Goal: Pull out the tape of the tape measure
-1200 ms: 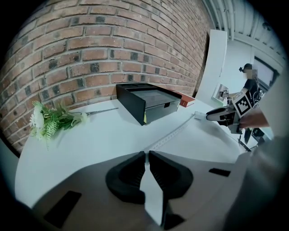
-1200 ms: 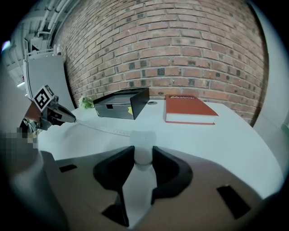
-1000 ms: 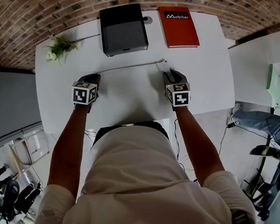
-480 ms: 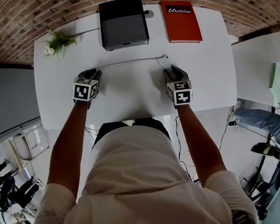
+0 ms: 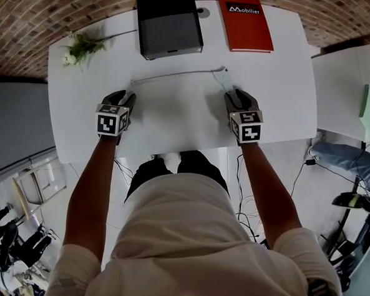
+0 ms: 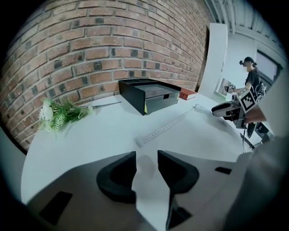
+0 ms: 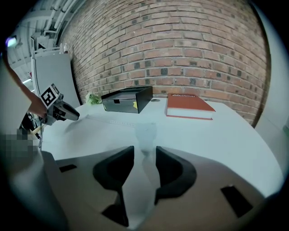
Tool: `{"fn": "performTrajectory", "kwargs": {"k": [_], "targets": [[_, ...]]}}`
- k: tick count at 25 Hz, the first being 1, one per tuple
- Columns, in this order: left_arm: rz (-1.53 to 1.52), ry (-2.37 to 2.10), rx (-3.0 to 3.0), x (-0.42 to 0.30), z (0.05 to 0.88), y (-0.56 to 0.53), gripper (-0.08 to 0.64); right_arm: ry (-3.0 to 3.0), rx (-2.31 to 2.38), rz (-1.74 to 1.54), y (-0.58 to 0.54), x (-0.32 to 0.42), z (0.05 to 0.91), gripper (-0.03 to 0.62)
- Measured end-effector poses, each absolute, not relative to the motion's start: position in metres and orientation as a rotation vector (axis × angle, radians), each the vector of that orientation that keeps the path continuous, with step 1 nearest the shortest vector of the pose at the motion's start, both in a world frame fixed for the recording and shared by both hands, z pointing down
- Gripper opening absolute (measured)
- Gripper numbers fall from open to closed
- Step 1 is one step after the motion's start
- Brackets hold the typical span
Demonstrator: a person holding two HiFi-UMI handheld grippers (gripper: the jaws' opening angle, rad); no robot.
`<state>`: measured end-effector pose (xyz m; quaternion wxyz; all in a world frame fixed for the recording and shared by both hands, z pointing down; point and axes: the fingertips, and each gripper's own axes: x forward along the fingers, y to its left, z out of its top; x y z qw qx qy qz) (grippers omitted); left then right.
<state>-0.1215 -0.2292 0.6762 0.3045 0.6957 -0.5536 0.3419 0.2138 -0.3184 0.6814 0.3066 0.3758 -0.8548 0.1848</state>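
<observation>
The tape (image 5: 177, 76) is a thin, pale strip with fine markings along it. It lies flat and drawn out across the middle of the white table (image 5: 282, 87), slanting slightly. Its free end rests at 1 o'clock from the left gripper (image 6: 146, 155), just beyond the fingertips and apart from them. Its other end lies at 11 o'clock from the right gripper (image 7: 144, 151), where it bends back toward that gripper.

The left jaws stand wide and have just been opening; only bare tabletop shows between them. The right jaws stand a little narrower, closed on a whitish, rounded body that reads as the tape measure case (image 7: 145, 131), which pokes out past the pads. The case is blurred, so its details cannot be made out.

A black box (image 5: 170, 24) sits at 12 o'clock on the table, near the brick wall. Its top shows a grey panel inside a black rim, and what it holds cannot be told. A red book (image 5: 246, 23) marked "Mobilier" lies at 1 o'clock, just beside the box. A sprig of white flowers (image 5: 82, 44) lies at 10 o'clock.
</observation>
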Motion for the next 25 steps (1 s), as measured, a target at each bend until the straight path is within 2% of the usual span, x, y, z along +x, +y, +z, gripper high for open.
{"fn": "performTrajectory", "kwargs": {"k": [16,18,21,25], "targets": [[0.633,-1.452,2.041,-0.094,0.599,-0.163,0.115,-2.299,1.039,0.44,-0.239,0.212,0.615,0.13],[0.583,-1.431,2.08,-0.09,0.585,-0.147,0.09,-2.316,1.035,0.438,-0.22,0.205,0.603,0.113],[0.521,-1.383,2.144,-0.082,0.562,-0.12,0.052,-2.333,1.038,0.418,-0.189,0.195,0.584,0.047],[0.413,-1.273,2.239,-0.07,0.53,-0.08,0.006,-2.377,1.019,0.387,-0.147,0.172,0.558,0.012]]}}
